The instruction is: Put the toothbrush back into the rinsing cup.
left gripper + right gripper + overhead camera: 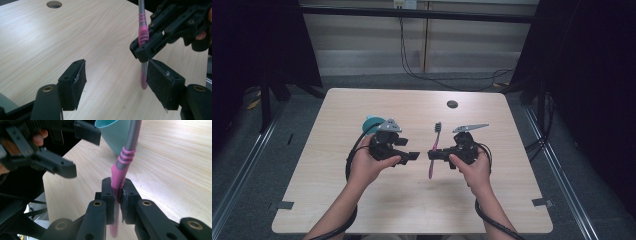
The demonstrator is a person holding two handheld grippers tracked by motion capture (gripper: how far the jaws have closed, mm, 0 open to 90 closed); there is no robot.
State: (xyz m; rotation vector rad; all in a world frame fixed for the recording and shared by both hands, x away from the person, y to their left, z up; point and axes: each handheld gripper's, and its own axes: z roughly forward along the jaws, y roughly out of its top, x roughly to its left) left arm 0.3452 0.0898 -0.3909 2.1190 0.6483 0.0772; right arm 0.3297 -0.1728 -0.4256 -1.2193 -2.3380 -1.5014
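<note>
Pale wood table [362, 200] under me: my right gripper [117, 195] pinches the toothbrush [434, 147] mid-handle, lifted off the surface. My left gripper [116, 82] stands spread beside it. Pickup looks done; the cup [115, 135] is likely next.

A lab-like recording bay: bare wooden table [362, 200] boxed in by black curtains [592, 75]; cables [422, 75] trailing across grey floor.
</note>
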